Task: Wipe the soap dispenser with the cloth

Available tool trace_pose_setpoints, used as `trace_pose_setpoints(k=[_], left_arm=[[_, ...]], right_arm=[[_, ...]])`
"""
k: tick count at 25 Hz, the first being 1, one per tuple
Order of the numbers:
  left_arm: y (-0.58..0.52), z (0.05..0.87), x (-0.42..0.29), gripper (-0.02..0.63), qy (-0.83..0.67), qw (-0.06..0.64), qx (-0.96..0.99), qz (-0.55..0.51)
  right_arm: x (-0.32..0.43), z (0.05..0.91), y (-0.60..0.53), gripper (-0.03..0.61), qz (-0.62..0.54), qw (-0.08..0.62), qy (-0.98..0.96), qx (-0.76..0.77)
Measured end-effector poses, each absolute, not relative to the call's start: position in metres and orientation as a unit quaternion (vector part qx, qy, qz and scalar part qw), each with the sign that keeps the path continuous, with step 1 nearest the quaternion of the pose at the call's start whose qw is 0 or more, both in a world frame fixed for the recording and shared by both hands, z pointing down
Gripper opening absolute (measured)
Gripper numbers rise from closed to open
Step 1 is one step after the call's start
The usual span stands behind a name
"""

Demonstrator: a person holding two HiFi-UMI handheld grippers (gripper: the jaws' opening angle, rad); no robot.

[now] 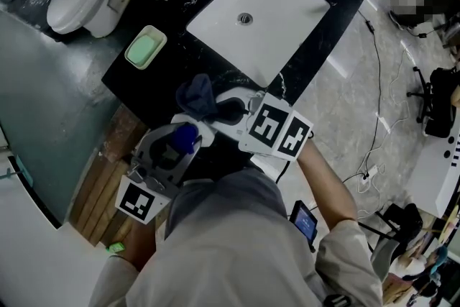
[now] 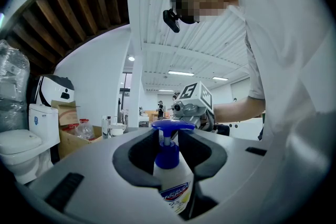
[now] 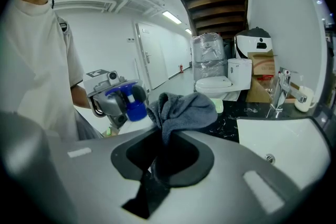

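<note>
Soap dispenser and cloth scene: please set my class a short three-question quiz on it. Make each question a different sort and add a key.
1. True or false: the left hand-held gripper holds the soap dispenser between its jaws.
2. What is clamped in the right hand-held gripper?
A. a sponge
B. a grey cloth
C. a toothbrush
3. What colour is the dispenser's pump head?
Key: 1 true; 2 B; 3 blue.
</note>
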State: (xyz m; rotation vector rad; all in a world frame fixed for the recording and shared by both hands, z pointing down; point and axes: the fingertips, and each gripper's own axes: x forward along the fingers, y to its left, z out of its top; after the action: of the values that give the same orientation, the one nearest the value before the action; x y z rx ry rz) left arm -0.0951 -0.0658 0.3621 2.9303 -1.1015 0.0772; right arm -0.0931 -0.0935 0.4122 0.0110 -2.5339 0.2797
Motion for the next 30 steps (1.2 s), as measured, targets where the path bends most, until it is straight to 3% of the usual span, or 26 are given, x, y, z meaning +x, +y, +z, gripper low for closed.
trace_pose_setpoints(k=[30], left_arm=[[-0.066,0.361,-0.094,0.115,-0.352,0.004,0.936,0.023]], right_arm=[[-0.092,0.377,-0.088,0.049,0.08,0.266,-0.961,0.005]])
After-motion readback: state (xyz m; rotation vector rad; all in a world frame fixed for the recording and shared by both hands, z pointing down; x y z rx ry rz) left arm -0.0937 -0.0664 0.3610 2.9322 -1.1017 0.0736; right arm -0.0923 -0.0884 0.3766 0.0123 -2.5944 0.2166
